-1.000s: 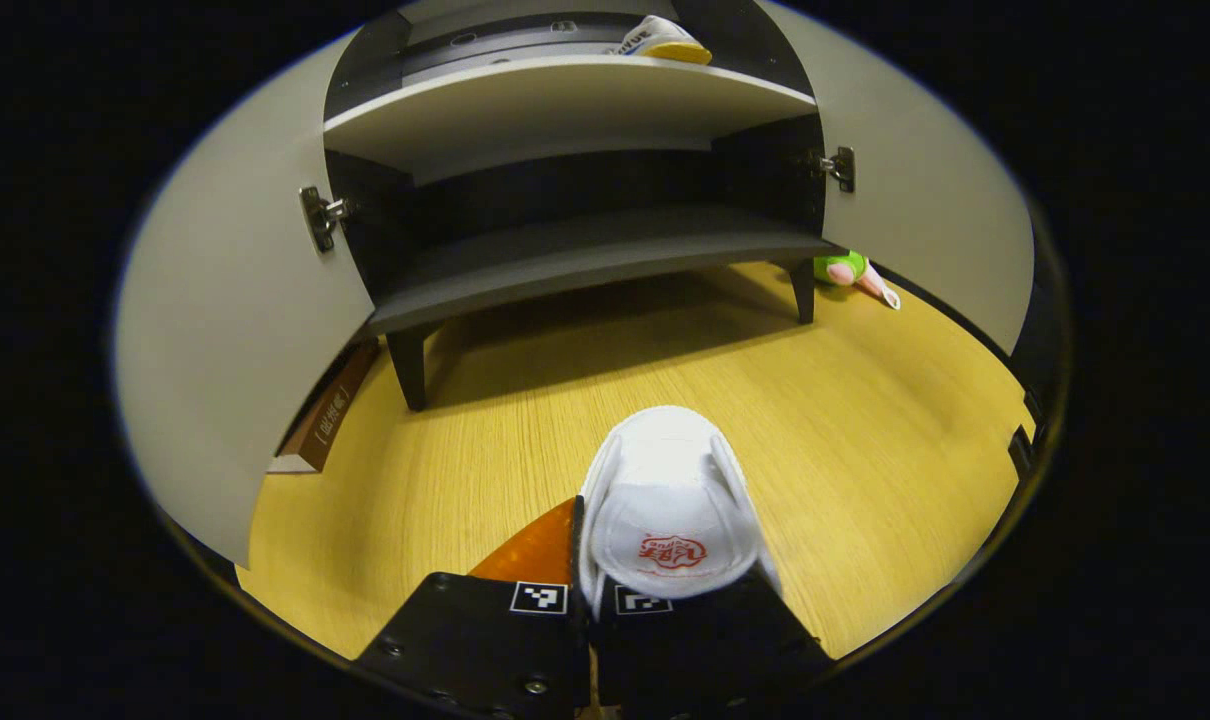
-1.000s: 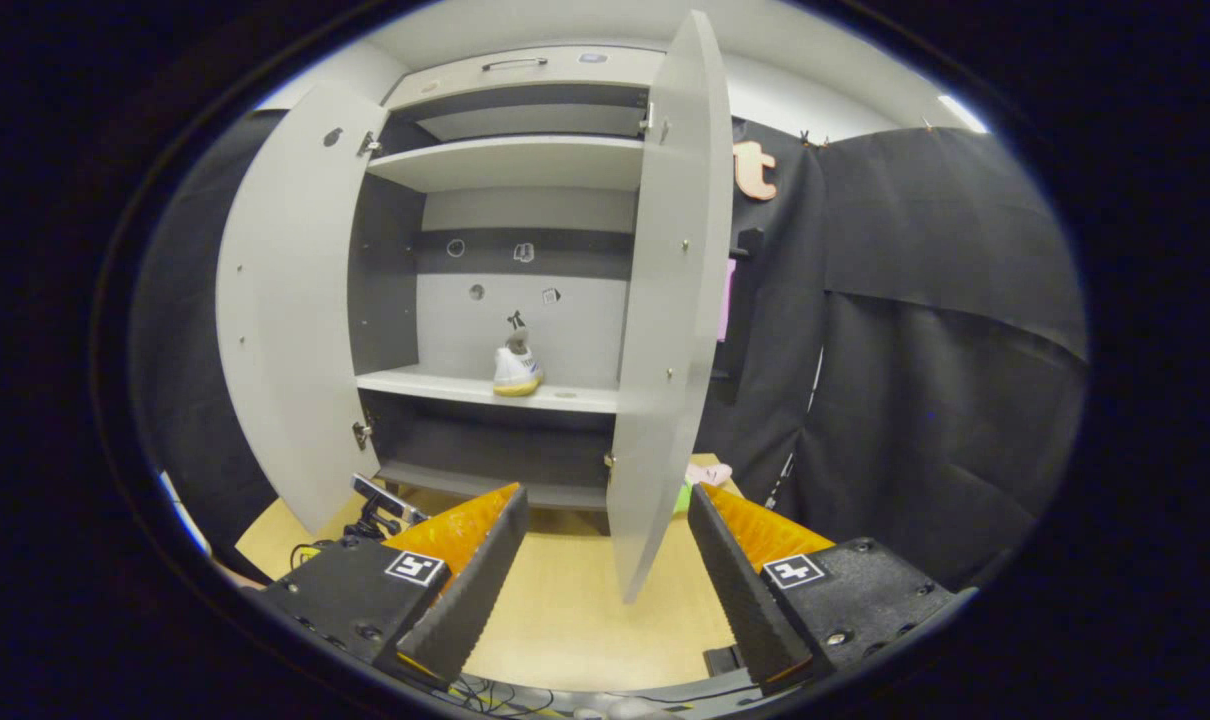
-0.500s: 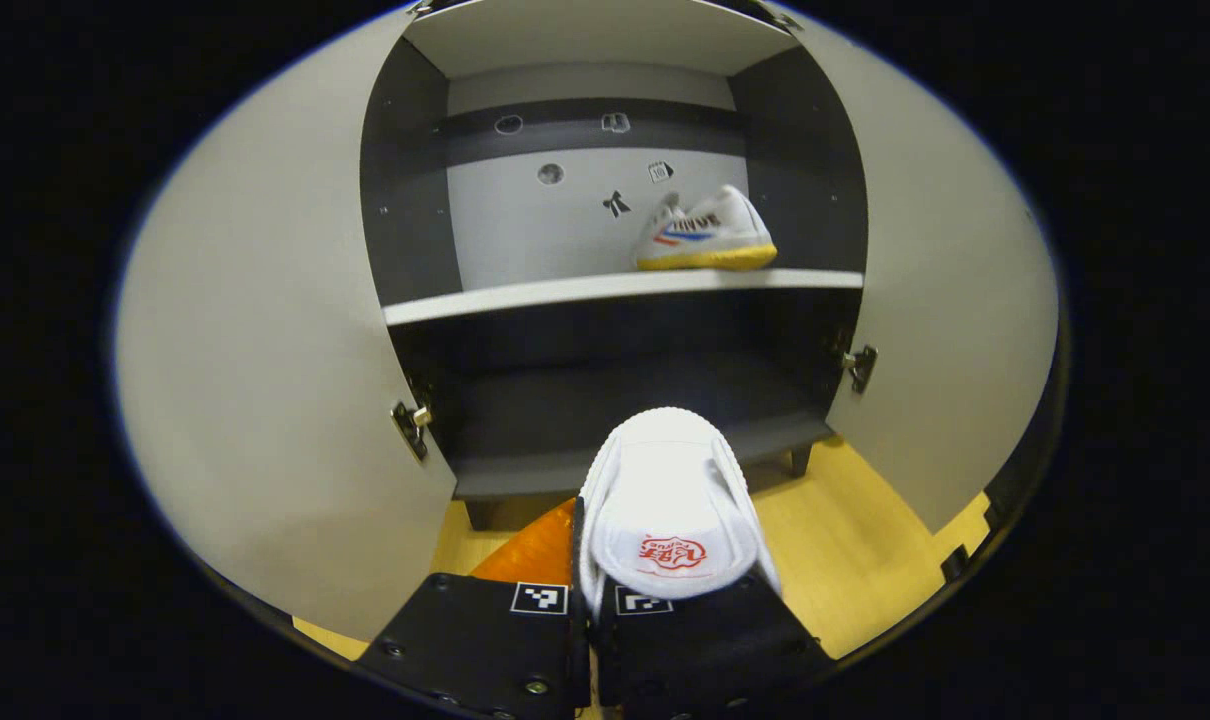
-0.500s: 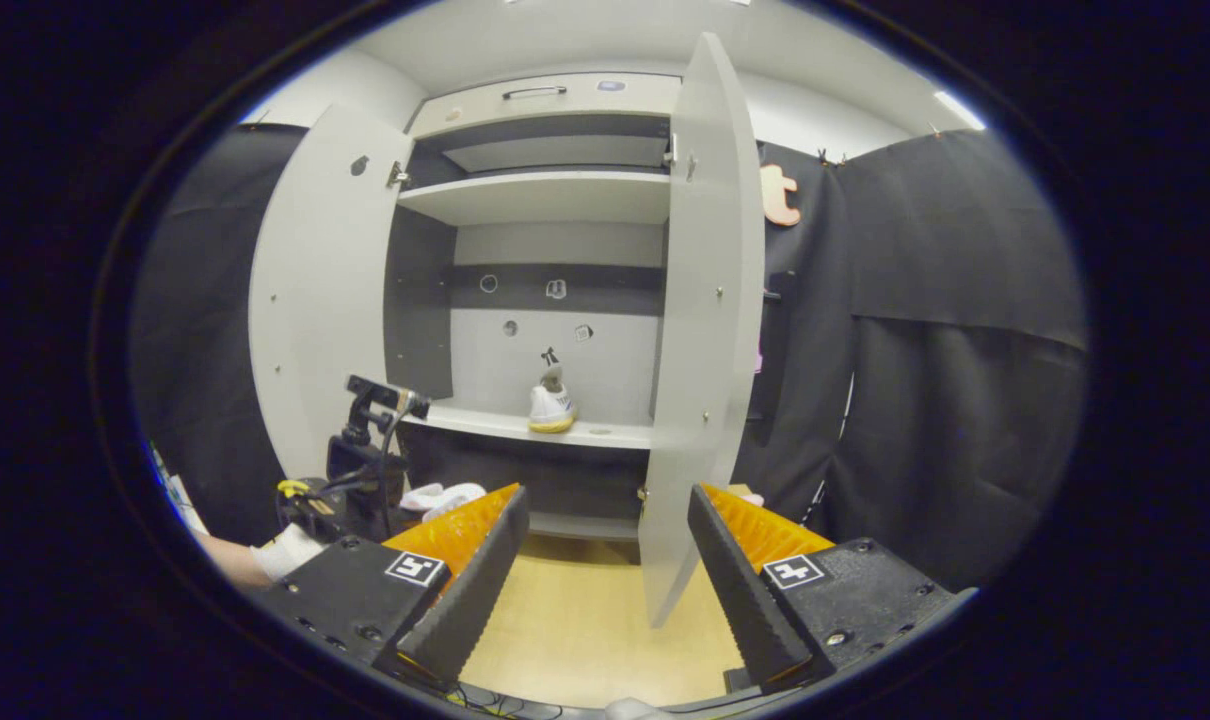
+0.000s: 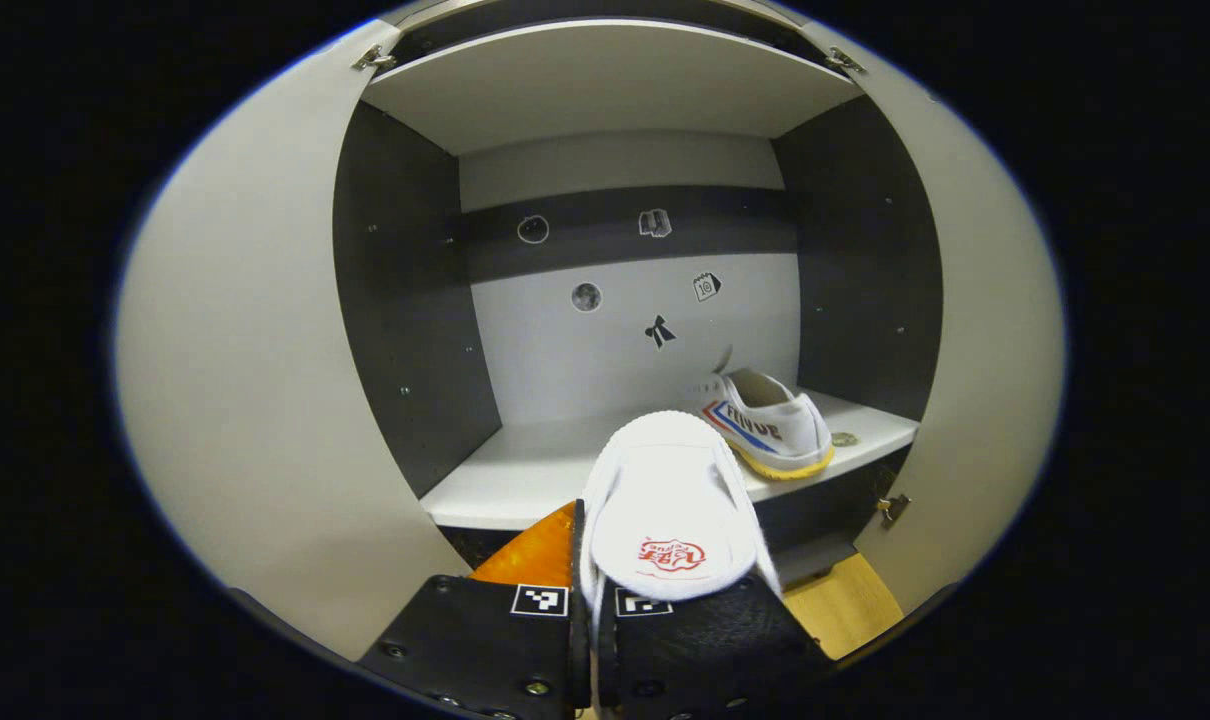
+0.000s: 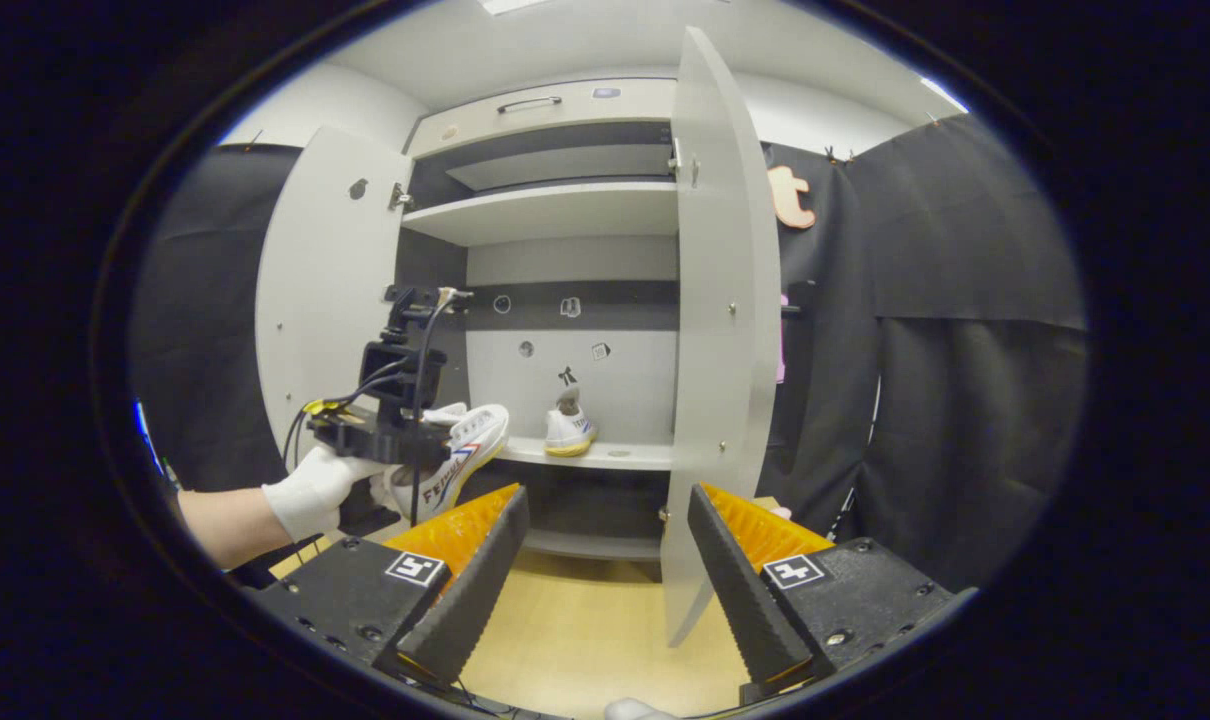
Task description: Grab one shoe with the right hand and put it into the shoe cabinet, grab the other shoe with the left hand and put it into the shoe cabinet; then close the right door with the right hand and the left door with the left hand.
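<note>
White canvas shoe (image 5: 667,510): clamped at the heel between the closed fingers of the left gripper (image 5: 585,610), toe pointing at the shoe cabinet's (image 6: 565,215) pale middle shelf (image 5: 525,480). Second shoe (image 5: 770,425): on that shelf, far right. Right gripper (image 6: 605,570): spread apart, empty, near the right door (image 6: 720,330). Both doors stand open.

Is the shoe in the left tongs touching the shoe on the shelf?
Apart. The right gripper view shows the held shoe in the air, left of the shelved shoe, with bare shelf between.

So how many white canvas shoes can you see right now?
2. One white canvas shoe with a yellow sole sits on the pale cabinet shelf, toward its right side. The other white canvas shoe is gripped in the left gripper, short of the shelf.
</note>
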Motion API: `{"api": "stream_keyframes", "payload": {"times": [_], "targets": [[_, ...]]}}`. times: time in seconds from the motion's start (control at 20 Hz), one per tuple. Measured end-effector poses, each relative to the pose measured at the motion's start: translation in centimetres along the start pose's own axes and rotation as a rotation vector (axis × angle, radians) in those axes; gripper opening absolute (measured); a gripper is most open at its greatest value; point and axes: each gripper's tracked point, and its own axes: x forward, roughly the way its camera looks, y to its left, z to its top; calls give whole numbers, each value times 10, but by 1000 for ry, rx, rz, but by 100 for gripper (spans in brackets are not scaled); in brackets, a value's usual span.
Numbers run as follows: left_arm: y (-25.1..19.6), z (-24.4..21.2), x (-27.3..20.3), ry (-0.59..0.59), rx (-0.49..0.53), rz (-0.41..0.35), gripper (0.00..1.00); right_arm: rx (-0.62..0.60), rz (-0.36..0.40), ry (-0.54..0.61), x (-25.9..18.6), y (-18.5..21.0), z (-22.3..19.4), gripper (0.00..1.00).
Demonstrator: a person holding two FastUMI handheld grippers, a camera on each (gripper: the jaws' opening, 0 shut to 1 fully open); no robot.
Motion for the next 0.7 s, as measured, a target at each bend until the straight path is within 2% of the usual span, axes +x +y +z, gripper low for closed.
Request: {"api": "stream_keyframes", "payload": {"times": [0.25, 0.5, 0.7], "targets": [[-1, 20, 31, -17, -28, 46, 13, -15, 27, -4, 7, -8, 4, 100], [5, 16, 39, 29, -11, 76, 13, -37, 35, 11, 10, -19, 6, 100], [6, 6, 43, 95, -36, 117, 13, -56, 25, 11, 10, -29, 8, 100]]}}
